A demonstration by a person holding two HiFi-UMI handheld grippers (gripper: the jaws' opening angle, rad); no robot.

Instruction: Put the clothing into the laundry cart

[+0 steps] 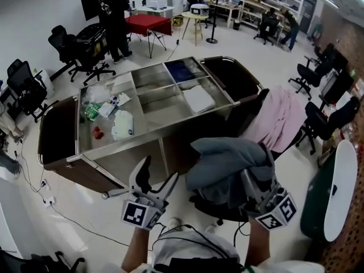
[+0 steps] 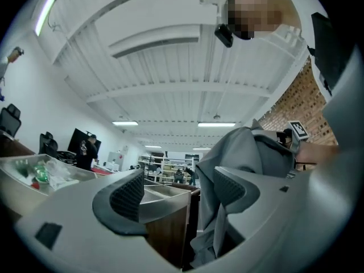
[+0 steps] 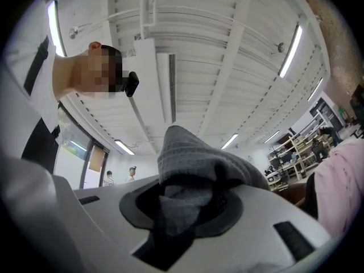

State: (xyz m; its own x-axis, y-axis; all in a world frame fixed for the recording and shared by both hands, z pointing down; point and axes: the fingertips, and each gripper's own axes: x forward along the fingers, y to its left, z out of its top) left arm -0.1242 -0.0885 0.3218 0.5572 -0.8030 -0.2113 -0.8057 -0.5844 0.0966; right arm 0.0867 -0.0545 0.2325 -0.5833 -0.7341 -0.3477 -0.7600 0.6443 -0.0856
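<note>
Head view first: both of the person's forearms reach forward from the bottom edge. The left gripper (image 1: 160,168) is low on the left, with its marker cube facing up. On the right, the right gripper (image 3: 183,202) is buried to its jaws in a bundle of grey clothing (image 1: 227,161). That bundle is held in the air on the near side of the laundry cart (image 1: 162,131), not over it.

Left gripper view now: the jaws stand apart with nothing between the pads. A corner of the cart shows through the gap, and the grey clothing hangs off to the right, beyond the jaw. The camera tips up towards the white ceiling (image 2: 170,56).

Right gripper view: the jaws are clamped together on a thick fold of the grey clothing, which humps up over them. This camera also tilts towards the ceiling.

Round about, a steel tray (image 1: 149,131) with compartments spans the middle of the cart. It carries a white folded cloth (image 1: 199,98) and some packets (image 1: 105,108). A dark bag hangs open at each end, one on the left (image 1: 57,131) and one on the right (image 1: 232,75). A pink garment (image 1: 278,121) is draped over a dark chair (image 1: 319,124) just beside the right-hand bag, between it and the edge of the picture. Far across the room, a person in black (image 1: 114,19) stands among office chairs.
</note>
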